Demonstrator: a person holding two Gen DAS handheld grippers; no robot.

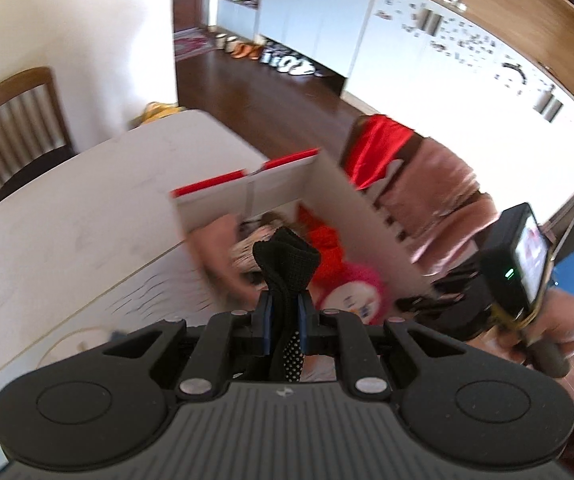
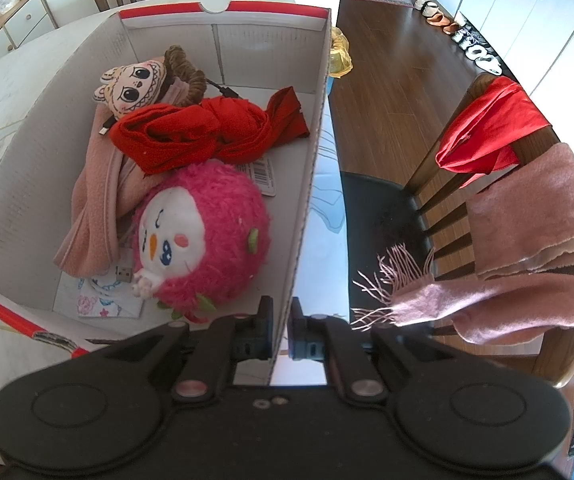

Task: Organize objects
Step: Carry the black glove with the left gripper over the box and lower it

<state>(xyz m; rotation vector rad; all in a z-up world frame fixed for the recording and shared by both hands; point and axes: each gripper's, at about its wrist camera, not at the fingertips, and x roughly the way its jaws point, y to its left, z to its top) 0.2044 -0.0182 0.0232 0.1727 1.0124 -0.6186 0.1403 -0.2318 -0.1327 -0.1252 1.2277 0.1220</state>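
Note:
A white cardboard box with a red rim stands on the table. In it lie a pink plush ball, a red cloth, a pink cloth, a cartoon doll and a cable. My right gripper is shut on the box's right wall near its front corner. My left gripper is shut on a black knitted cloth and holds it above the box, blurred in this view. The right gripper's body shows at the right there.
A wooden chair stands right of the table, draped with a red cloth and a pink fringed scarf. Another chair stands at the table's far side. Shoes line the floor by white cabinets.

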